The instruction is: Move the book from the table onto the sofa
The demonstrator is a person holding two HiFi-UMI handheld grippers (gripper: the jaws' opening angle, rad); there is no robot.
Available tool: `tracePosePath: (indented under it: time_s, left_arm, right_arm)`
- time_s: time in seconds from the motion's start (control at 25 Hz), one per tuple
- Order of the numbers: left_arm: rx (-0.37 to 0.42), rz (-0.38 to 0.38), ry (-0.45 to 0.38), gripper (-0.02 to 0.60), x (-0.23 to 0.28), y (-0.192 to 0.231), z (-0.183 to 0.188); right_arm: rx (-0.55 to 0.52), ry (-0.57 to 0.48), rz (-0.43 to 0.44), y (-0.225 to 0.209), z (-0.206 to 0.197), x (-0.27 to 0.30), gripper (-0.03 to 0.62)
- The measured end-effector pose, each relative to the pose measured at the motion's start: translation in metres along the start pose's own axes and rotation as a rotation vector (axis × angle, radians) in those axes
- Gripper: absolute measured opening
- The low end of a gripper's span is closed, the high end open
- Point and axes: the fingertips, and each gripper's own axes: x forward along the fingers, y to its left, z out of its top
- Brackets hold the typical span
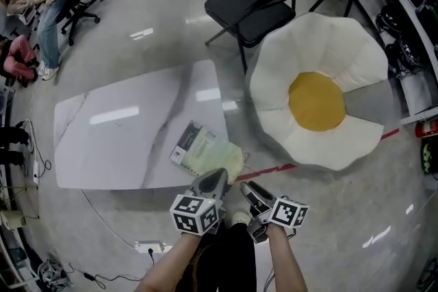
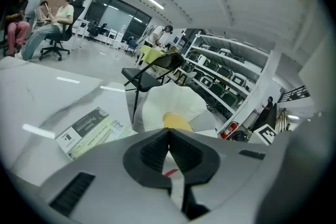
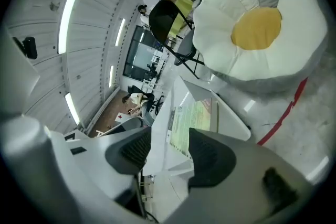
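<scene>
I see the book (image 1: 205,150) lying flat at the near right corner of the marble table (image 1: 116,140); the egg-shaped sofa (image 1: 321,102) stands on the floor beside that corner. My left gripper (image 1: 219,174) hangs over the book's near edge, jaws pressed together on nothing; my right gripper (image 1: 246,187) sits beside it, jaws wide apart and empty, the book in line beyond them.

One book (image 1: 202,147), one table (image 1: 113,140), one sofa (image 1: 332,44)

Left claw (image 1: 217,178) has jaws together; right claw (image 1: 248,189) stands apart.
</scene>
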Motion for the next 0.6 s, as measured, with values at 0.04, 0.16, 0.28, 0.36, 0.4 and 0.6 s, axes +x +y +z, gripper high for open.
tracePosePath:
  time_s: [0.04,0.16,0.28,0.36,0.4,0.6]
  left_arm:
    - [-0.002,-0.004,-0.002,0.009,0.005,0.005,-0.001]
    - [0.011,-0.016,-0.007,0.009,0.021,0.016,-0.002]
    - [0.027,-0.017,-0.018,0.009,0.035,0.028,-0.002]
    - [0.028,-0.02,-0.029,0.009,0.043,0.034,-0.003]
    - [0.028,-0.021,-0.034,0.009,0.047,0.038,-0.003]
    - [0.032,-0.025,-0.051,0.009,0.058,0.051,0.0]
  right_arm:
    - [-0.001,0.009,-0.003,-0.008,-0.002,0.005,0.229]
    - [-0.01,0.021,-0.013,-0.028,-0.003,0.02,0.229]
    - [0.01,0.017,-0.007,-0.048,-0.002,0.034,0.229]
    - [0.019,0.001,0.004,-0.058,0.002,0.044,0.229]
    - [0.017,-0.003,0.007,-0.063,0.005,0.048,0.229]
    - [0.026,0.01,0.003,-0.085,0.004,0.068,0.229]
